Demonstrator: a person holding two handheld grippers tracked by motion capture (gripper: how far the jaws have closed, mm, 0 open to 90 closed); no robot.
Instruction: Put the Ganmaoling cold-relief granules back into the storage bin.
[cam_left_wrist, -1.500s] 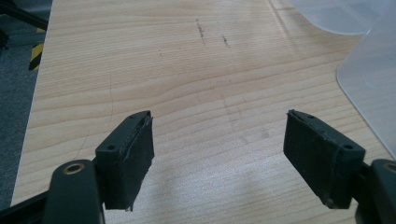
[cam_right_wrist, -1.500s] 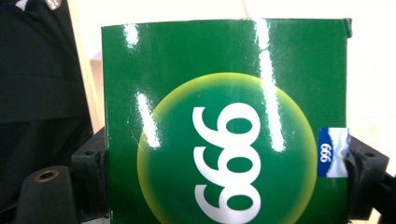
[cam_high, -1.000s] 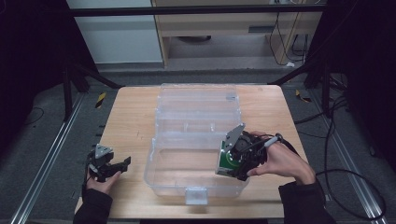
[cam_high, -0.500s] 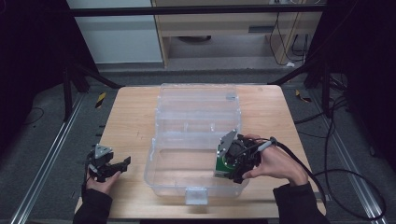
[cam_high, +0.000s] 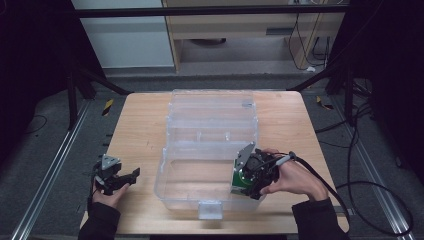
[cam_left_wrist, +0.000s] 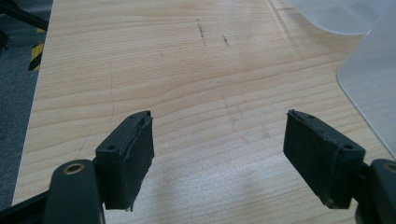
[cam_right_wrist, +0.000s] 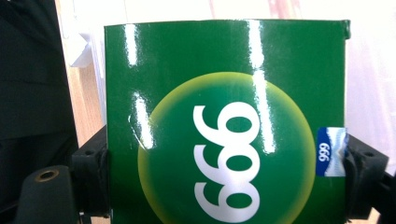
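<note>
A green box (cam_right_wrist: 224, 121) with a yellow-green disc and white "999" print sits between the jaws of my right gripper (cam_right_wrist: 226, 163), which is shut on its two sides. In the high view that right gripper (cam_high: 252, 177) holds the green box (cam_high: 239, 179) at the right end of the near part of a clear plastic bin (cam_high: 200, 172). My left gripper (cam_high: 120, 179) rests near the table's front left corner, clear of the bin. Its jaws stand wide apart over bare wood in the left gripper view (cam_left_wrist: 219, 158), with nothing between them.
The bin's hinged clear lid (cam_high: 212, 107) lies open toward the far side of the wooden table (cam_high: 137, 127). A white latch (cam_high: 209, 209) sits at the bin's front edge. Cables (cam_high: 350, 185) trail off the right. A corner of clear plastic (cam_left_wrist: 369, 79) lies right of the left gripper.
My right gripper has moved a little left and down with the green box, deeper into the bin's right end. The left gripper has stayed put.
</note>
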